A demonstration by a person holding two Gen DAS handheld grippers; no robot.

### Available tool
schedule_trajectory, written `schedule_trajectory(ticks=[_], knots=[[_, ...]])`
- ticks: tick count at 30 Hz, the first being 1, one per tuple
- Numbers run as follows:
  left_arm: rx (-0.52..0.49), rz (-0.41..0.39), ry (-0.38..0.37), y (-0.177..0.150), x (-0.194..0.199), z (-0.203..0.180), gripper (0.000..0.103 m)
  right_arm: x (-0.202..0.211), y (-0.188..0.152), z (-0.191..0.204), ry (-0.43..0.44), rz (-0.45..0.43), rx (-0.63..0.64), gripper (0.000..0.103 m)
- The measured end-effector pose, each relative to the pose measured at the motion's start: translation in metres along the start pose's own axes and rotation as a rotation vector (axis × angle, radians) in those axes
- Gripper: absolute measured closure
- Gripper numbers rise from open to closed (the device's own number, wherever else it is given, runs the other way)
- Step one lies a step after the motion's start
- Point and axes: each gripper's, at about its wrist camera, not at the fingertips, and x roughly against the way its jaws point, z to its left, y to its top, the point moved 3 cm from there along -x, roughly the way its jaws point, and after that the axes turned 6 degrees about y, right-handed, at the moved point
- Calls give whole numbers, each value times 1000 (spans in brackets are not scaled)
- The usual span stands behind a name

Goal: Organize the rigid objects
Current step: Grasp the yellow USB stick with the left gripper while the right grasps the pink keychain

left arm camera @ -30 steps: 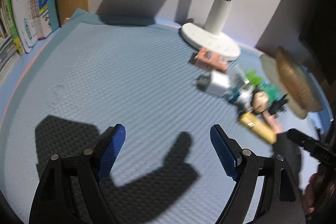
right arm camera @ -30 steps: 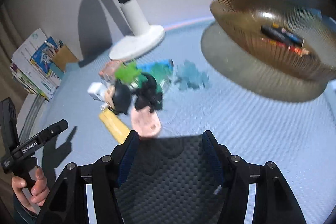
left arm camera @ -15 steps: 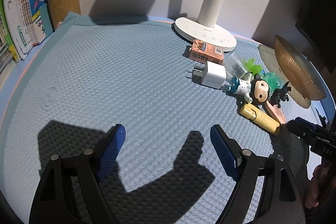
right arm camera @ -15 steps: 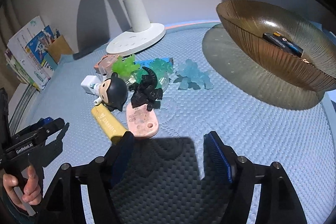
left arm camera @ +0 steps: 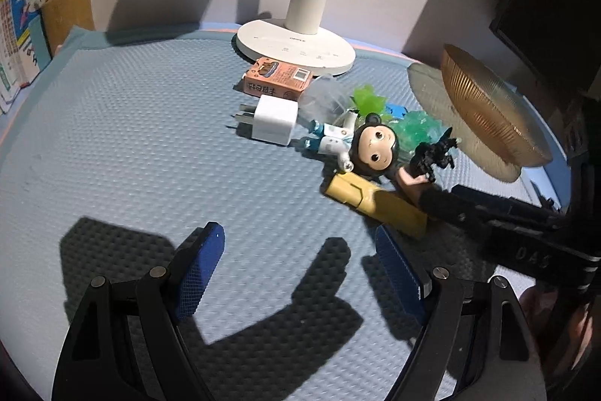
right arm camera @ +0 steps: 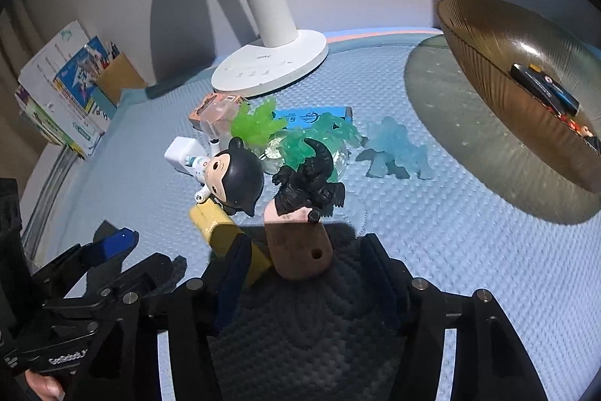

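Closing in: R gripper (right arm camera: 304, 273) now right at the toy pile vs 0.5 s ago, jaws spread wide, nothing held, straddling pink tag (right arm camera: 300, 247)
L gripper (left arm camera: 296, 273): released, empty, nearer pile than before
Pile: doll (right arm camera: 236, 175), black dino (right arm camera: 310, 183), yellow bar (left arm camera: 375, 203) on blue mat (left arm camera: 131, 138), by lamp base (left arm camera: 296, 47)
Bowl (right arm camera: 526, 77): far right, holds batteries (right arm camera: 544, 87)
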Motion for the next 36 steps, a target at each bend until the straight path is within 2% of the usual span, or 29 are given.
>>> schedule_trajectory(ticks=[5,9,11,12,16,20,23,25,28,32,35,36], knots=[[36,-47,9,-2,1,8,23,-5,3,1,-24,1,31,46],[87,-68,-32,-2,4,18,23,-8,4,7,-64,-14,72,46],[95,-63,-41,-2,4,20,23,-10,4,10,-102,-17,94,51],[99,-62,-43,-2,4,21,23,-12,4,12,-116,-11,109,57],[117,-66,-59,-1,5,24,23,-14,1,17,-167,2,171,65],[152,-41,-67,-2,2,30,23,-12,-9,32,-112,31,219,66],[163,-28,-85,-3,4,33,23,-7,-26,52,-32,50,226,67],[140,-16,-82,-6,5,30,23,-3,-35,61,-5,52,223,67],[78,1,-88,-7,5,18,23,4,-47,58,-39,42,198,67],[-66,20,-49,-9,-1,-8,23,26,-48,27,-175,-11,148,67],[-181,28,9,-9,-10,-29,24,40,-47,2,-178,-36,73,67],[-198,26,19,-9,-11,-32,28,41,-47,-3,-176,-38,51,67]])
